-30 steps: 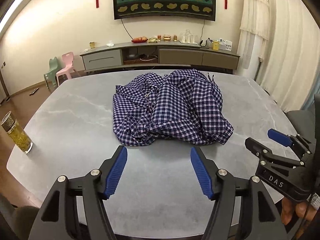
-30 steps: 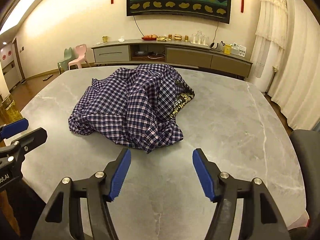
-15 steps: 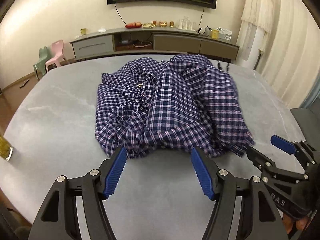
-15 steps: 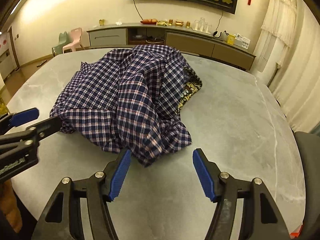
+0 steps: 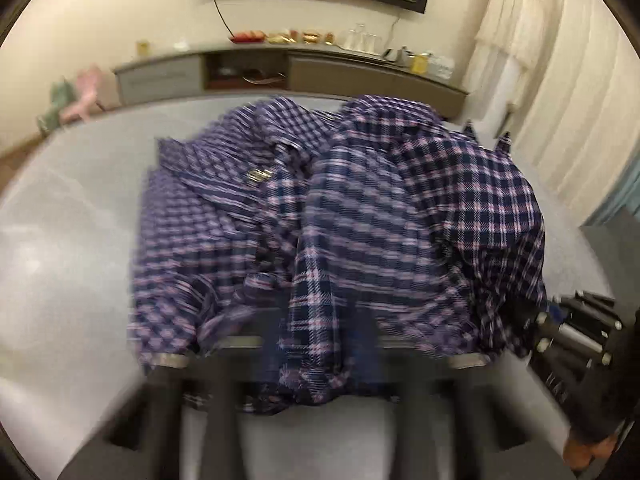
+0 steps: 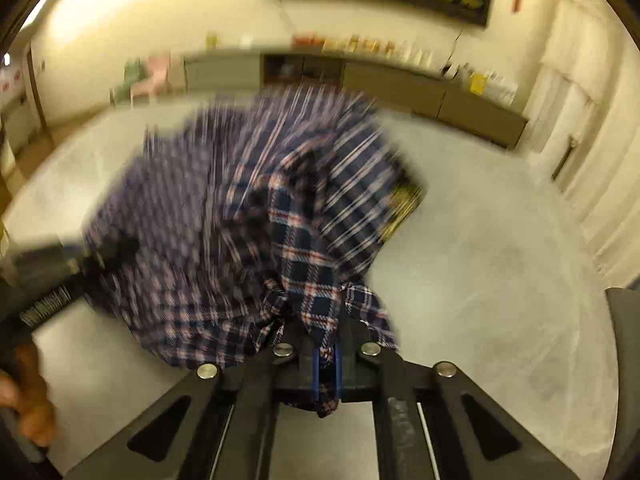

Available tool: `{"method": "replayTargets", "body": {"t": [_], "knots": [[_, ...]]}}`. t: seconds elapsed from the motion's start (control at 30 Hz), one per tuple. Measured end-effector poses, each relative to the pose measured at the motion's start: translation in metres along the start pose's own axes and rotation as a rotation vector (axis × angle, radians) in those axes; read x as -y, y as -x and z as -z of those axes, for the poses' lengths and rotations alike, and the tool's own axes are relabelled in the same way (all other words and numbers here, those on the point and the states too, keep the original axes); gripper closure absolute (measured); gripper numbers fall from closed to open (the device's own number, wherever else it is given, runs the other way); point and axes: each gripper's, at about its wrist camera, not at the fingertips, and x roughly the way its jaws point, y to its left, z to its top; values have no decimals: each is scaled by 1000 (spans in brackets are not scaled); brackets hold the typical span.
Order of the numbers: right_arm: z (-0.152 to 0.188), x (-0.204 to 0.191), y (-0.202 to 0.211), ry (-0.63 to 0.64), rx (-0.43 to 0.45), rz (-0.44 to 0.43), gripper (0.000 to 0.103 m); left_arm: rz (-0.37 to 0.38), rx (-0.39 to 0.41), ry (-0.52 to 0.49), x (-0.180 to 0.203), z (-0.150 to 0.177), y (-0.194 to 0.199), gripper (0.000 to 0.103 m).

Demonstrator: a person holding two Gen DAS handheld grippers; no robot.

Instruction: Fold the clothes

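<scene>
A navy plaid shirt (image 5: 360, 216) lies crumpled in a heap on the grey marble table (image 5: 72, 240). In the left wrist view, which is motion-blurred, my left gripper (image 5: 316, 344) is closed in on the near hem, and a fold of cloth hangs below the fingers. In the right wrist view my right gripper (image 6: 326, 356) is shut on a bunched corner of the shirt (image 6: 256, 216), with cloth pinched between its blue pads (image 6: 316, 368). Each gripper also shows in the other's view: the right gripper (image 5: 568, 328) at the shirt's right edge, the left gripper (image 6: 80, 264) at its left edge.
A yellow-and-black patterned patch (image 6: 400, 208) peeks out under the shirt's far right side. Bare table (image 6: 500, 280) lies to the right. A sideboard (image 5: 320, 76) with small items stands by the far wall. A dark chair (image 6: 624, 360) is at the right, and a person's hand (image 6: 28, 400) at the left.
Both grippers moved forward from the open table to the shirt's near edge and closed on the cloth. The shirt's near edge is now bunched up in the fingers.
</scene>
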Motion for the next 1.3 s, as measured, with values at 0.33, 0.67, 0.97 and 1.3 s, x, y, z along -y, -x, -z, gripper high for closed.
{"method": "replayTargets", "body": {"t": [0.33,0.67,0.97,1.3], "knots": [[23,116,67,-192,15,145,98,340,53,-146,42,10,66,87],[81,147,60,-350,-48,80,98,307,-19,26,23,25,38,52],[40,116,76,-309,-27,-154,97,351,28,-265,118,43,52,41],[-2,90,89,-133,-3,-570,72,139,233,-557,204,42,25,44]]}}
